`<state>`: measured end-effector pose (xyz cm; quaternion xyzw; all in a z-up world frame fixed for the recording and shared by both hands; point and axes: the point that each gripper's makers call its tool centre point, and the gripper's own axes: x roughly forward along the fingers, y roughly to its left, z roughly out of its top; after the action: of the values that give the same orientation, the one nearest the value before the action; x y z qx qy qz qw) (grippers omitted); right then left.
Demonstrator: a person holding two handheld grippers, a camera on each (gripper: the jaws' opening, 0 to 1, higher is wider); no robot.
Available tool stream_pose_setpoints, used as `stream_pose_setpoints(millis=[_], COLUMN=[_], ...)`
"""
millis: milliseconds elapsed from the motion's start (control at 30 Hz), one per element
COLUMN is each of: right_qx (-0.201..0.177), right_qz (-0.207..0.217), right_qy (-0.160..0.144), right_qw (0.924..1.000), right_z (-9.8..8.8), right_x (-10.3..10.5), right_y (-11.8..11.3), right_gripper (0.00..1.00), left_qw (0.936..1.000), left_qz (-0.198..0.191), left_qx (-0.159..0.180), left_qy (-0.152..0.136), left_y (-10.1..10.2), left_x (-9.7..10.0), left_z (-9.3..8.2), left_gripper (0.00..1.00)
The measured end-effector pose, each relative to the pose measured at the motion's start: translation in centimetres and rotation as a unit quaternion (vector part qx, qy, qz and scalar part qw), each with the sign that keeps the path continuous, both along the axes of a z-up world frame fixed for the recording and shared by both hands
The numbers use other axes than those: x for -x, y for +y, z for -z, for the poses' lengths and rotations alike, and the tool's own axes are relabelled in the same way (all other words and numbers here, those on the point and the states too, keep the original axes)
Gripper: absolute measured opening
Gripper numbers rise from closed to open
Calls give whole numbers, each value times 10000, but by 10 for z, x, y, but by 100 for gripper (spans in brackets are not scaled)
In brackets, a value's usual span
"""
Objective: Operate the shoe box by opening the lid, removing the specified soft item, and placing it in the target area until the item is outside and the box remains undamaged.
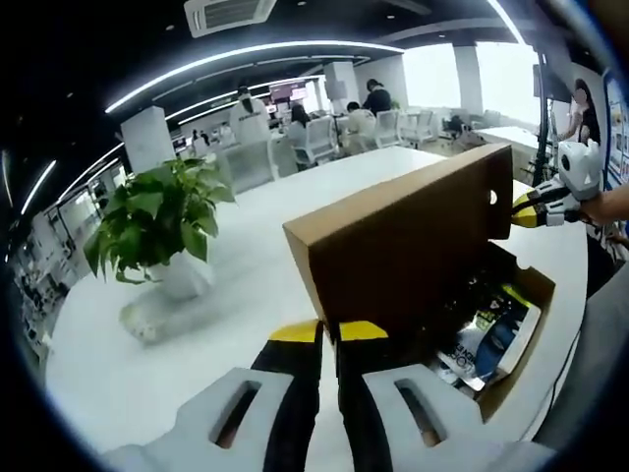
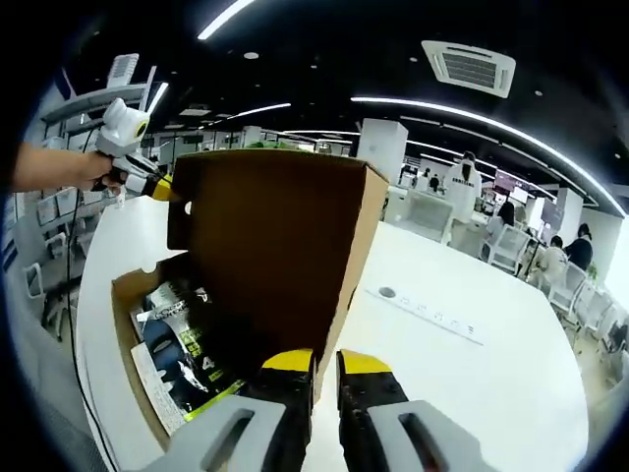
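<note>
Shoe box (image 1: 423, 265) on white table (image 1: 197, 324), lid (image 2: 270, 246) upright. Soft item (image 2: 182, 344), possibly packaged, inside box. Left gripper (image 1: 329, 331) and right gripper (image 2: 327, 362) nearly closed, beside lid. Potted plant (image 1: 157, 231) left of box.

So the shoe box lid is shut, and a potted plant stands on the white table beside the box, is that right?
Not quite: the lid is raised and stands open above the shoe box, as the left gripper view shows. The potted plant does stand on the white table beside the box.
</note>
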<state>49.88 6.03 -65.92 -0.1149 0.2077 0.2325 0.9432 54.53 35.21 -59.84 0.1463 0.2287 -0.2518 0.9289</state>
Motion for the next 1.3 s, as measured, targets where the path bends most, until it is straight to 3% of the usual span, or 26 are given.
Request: stream_pose_setpoints(millis=[200, 733, 1300], right_qx=[-1, 75, 139], right_qz=[54, 206, 177], right_qy=[123, 165, 185], right_qw=[9999, 9996, 9996], right_z=[9, 9, 8], right_x=[-2, -8, -5], right_y=[3, -1, 0], right_gripper=[0, 0, 0], left_qw=[10000, 9999, 9993], left_qz=[-2, -94, -108], left_qx=[13, 70, -155], left_qy=[14, 22, 334], left_y=[0, -3, 1], left_x=[-2, -8, 15], left_z=[0, 2, 43], left_gripper=[3, 7, 11])
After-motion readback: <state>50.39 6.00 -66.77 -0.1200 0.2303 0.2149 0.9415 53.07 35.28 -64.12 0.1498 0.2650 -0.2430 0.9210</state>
